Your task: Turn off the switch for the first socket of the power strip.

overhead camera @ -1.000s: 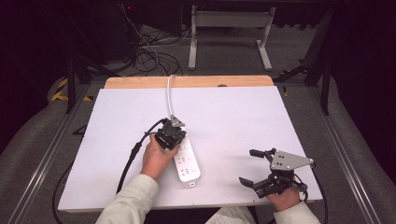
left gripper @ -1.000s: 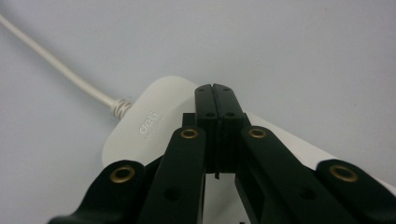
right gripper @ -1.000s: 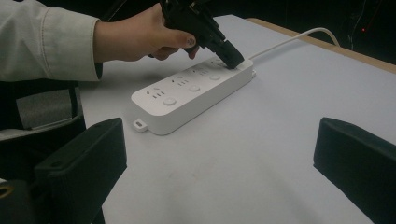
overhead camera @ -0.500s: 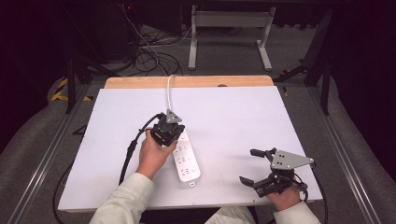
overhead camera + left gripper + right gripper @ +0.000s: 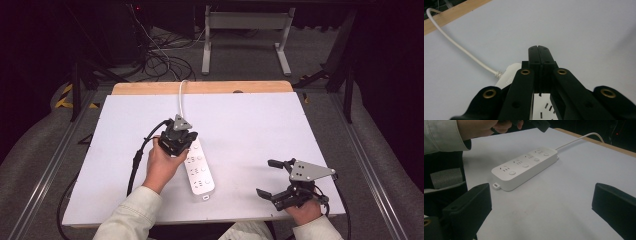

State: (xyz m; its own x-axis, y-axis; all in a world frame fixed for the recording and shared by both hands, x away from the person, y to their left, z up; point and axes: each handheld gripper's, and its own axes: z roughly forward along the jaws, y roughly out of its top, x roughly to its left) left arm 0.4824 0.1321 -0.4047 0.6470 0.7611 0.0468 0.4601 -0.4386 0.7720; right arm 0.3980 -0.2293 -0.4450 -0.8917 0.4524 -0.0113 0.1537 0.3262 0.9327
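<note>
Power strip (image 5: 199,167) lay flat, untouched; your left gripper (image 5: 176,139), jaws pressed together, had advanced toward its cord end, likely targeting a switch. Right gripper (image 5: 274,180) stayed spread, idle.

A white sheet (image 5: 260,135) covers the table, leaving a strip of bare wooden edge (image 5: 210,87) along the far side. Metal rails (image 5: 55,165) run along both flanks of the table. Beyond it the grey floor (image 5: 245,62) holds a tangle of dark cables (image 5: 160,57) and a pale metal stand (image 5: 245,35) with two legs. Yellow-and-black hazard tape (image 5: 65,97) marks the floor at left. The room behind lies dark.
</note>
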